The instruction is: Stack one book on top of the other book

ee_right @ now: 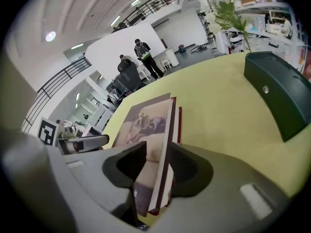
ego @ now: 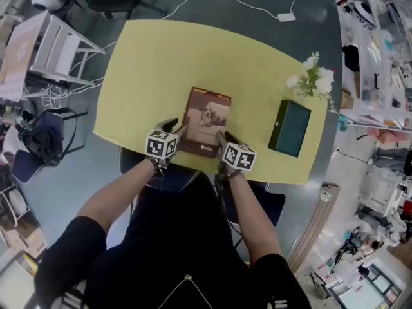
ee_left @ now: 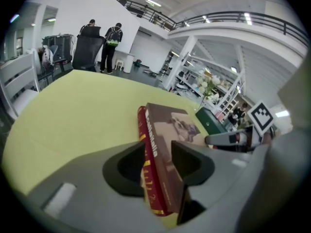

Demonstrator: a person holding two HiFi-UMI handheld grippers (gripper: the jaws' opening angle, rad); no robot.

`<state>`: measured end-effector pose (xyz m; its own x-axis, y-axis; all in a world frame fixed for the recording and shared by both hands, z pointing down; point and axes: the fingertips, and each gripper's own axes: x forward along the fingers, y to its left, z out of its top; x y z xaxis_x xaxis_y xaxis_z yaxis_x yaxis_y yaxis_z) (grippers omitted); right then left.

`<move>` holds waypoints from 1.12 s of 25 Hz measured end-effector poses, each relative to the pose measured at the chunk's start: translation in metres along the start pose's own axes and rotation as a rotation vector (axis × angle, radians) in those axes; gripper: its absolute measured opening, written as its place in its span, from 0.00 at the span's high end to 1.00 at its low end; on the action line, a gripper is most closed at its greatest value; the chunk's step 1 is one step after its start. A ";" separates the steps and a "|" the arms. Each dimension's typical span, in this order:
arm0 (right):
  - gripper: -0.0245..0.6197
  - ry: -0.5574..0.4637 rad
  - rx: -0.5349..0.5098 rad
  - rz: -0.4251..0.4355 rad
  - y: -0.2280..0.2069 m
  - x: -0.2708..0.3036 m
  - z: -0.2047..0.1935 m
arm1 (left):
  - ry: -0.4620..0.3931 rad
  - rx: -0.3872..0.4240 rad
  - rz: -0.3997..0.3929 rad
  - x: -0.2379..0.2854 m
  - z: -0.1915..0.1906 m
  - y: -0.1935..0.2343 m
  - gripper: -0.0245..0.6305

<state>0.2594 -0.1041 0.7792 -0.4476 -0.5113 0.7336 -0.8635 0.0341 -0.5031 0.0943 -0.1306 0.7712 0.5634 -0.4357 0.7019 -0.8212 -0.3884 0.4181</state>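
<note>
Brown book (ego: pixel 207 120) stacked on red book (ee_left: pixel 142 135) on yellow counter (ego: pixel 148 76), left tongs (ego: pixel 176 129) and right tongs (ego: pixel 223 140) slightly apart astride the stack's near edge, green box (ego: pixel 290 128) nearby

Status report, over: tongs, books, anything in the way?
Left tongs and right tongs straddle the books' near corners; grip unclear. Brown book lies on red book. Green box, flowers stand clear.
</note>
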 end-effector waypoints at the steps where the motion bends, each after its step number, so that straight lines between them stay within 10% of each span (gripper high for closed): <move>1: 0.73 -0.012 0.008 -0.006 -0.006 -0.005 0.002 | -0.021 -0.010 0.012 -0.006 0.004 0.005 0.68; 7: 0.73 -0.163 0.078 -0.045 -0.043 -0.046 0.032 | -0.192 -0.062 0.100 -0.072 0.034 0.033 0.78; 11: 0.92 -0.264 0.009 -0.039 -0.027 -0.083 0.058 | -0.262 0.041 0.128 -0.124 0.052 0.022 0.95; 20: 0.96 -0.529 -0.291 -0.080 0.122 -0.190 0.051 | -0.430 0.287 0.008 -0.248 0.064 -0.022 0.95; 28: 0.96 -0.684 -0.315 -0.074 0.284 -0.262 -0.029 | -0.566 0.337 -0.097 -0.388 0.032 -0.022 0.95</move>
<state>0.1244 0.0647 0.4573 -0.2305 -0.9372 0.2618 -0.9573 0.1701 -0.2337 -0.1031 0.0206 0.4711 0.6693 -0.7096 0.2203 -0.7430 -0.6400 0.1960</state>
